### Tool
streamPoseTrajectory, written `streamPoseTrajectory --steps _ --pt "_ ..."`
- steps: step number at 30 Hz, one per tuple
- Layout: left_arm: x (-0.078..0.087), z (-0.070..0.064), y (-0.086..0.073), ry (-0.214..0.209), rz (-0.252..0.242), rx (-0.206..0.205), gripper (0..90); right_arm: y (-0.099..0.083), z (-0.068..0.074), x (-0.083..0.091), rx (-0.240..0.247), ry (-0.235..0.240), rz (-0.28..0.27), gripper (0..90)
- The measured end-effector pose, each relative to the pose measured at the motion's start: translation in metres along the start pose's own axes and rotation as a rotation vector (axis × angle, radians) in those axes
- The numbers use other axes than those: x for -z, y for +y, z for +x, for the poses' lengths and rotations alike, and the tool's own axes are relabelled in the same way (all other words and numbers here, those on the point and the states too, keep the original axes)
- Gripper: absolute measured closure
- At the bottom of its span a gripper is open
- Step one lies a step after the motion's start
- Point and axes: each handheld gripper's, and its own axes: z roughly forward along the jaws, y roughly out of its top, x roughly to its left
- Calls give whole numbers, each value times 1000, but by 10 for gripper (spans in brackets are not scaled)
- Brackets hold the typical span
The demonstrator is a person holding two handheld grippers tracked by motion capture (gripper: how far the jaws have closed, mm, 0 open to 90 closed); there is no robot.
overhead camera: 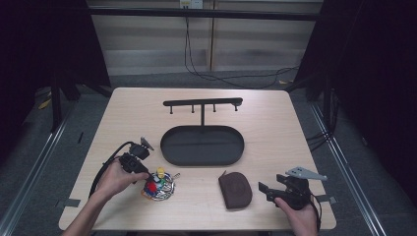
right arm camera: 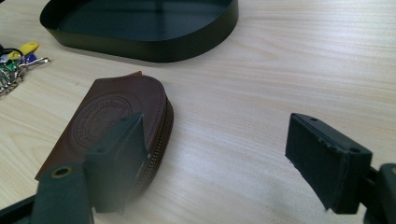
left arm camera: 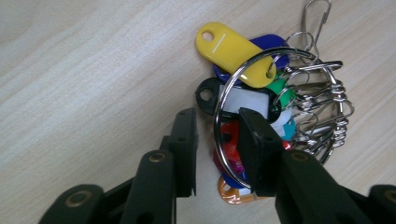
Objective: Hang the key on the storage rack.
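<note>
A bunch of keys (overhead camera: 159, 185) with coloured tags on a big metal ring (left arm camera: 223, 93) lies near the table's front left. My left gripper (overhead camera: 149, 178) is down on it, open; in the left gripper view (left arm camera: 218, 114) the ring's left arc passes between the jaws, one jaw outside on the wood and one over the tags. A brown leather zip pouch (overhead camera: 235, 190) lies front centre. To its right, my right gripper (overhead camera: 263, 192) stands wide open (right arm camera: 217, 121); its left jaw overlaps the pouch's (right arm camera: 112, 109) zip edge, and its right jaw is over bare wood.
A black oval tray (overhead camera: 201, 130) sits mid-table, with a black hook rack (overhead camera: 202, 102) rising on a post behind it. The tray wall (right arm camera: 154, 46) lies beyond the pouch, with the keys (right arm camera: 18, 58) off to the left. Cables trail on the floor past the far edge.
</note>
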Motion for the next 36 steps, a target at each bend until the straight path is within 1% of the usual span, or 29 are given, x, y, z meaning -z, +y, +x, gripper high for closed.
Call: streamPoseTrajectory --steps 2,5,7,8,15,16,17,18,19,20,23,25,26,27,33,36 --pt "0 1 0 -12 -1 10 701 0 0 0 -3 0 3 201" --pt "-1 4 1 -42 5 5 744 0 0 0 -1 -3 4 201" --pt "-1 6 1 -65 10 12 765 0 0 0 -1 -4 5 201" --pt "-1 6 2 -73 12 9 784 0 0 0 -1 -5 5 201" --pt "-1 8 2 -78 14 18 804 0 0 -1 -3 -12 7 209" --pt "-3 9 2 -61 22 19 869 1 1 1 8 -21 -15 217" --pt "-4 11 2 -61 32 20 871 1 1 2 8 -25 -17 217" --pt "-4 11 2 -61 32 20 870 1 1 2 8 -25 -17 217" --pt "-6 11 2 -54 41 19 870 0 1 1 5 -21 -10 217" --pt "-7 10 3 -49 38 15 870 0 0 1 2 -20 -7 217" --pt "-6 10 3 -57 35 19 871 0 0 0 -3 -19 -2 217" --pt "-6 11 3 -61 40 18 872 0 0 0 0 -20 -2 217" --pt "-5 11 3 -64 35 23 872 0 0 0 -1 -19 -1 217" --pt "-3 12 3 -76 30 23 872 0 0 0 -1 -18 2 217" --pt "4 12 1 -75 24 20 874 0 -1 -1 -9 -24 5 217" --pt "8 12 1 -83 15 17 874 0 -1 -1 -9 -24 7 217"
